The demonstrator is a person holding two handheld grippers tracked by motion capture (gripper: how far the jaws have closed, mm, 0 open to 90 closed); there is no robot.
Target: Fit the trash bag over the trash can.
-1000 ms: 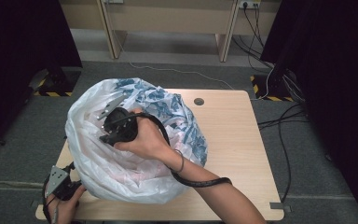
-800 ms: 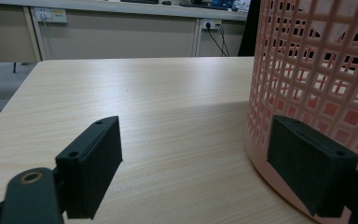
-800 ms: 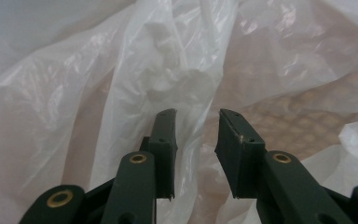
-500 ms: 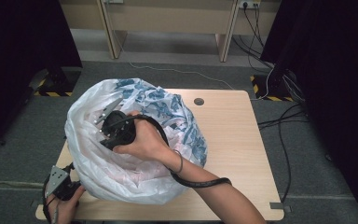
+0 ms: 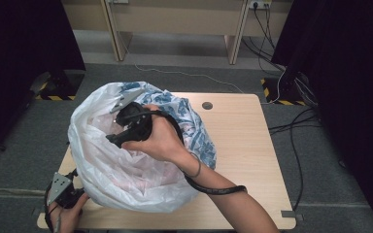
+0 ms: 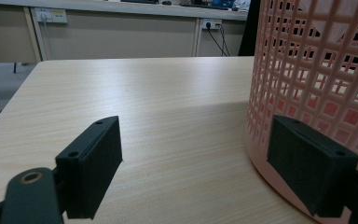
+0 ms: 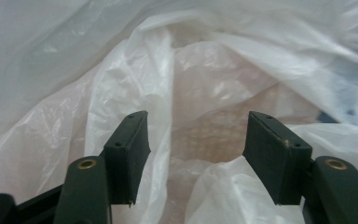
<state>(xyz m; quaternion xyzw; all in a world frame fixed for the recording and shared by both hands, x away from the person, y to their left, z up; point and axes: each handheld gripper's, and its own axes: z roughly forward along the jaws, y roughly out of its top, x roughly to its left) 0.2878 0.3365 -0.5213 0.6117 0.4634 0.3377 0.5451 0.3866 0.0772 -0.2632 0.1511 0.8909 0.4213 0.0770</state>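
Worktop [image 5: 252,145] lies bare right of the plastic bag [image 5: 126,179], upright over a pink basket [image 6: 317,70] (mouth up); both hand-held grippers, right [image 5: 110,140] in the mouth, left [image 6: 196,168] beside the base, gape, the right's jaws having just been opening, nothing pinched.

No legible text, label, brand or number anywhere. White plastic bag [image 5: 126,165] carries a blue print at its 2 o'clock side, too blurred to read as lettering. Only sign: black-and-yellow hazard stripes [image 5: 53,97] on floor, 10 o'clock of table [image 5: 243,145].
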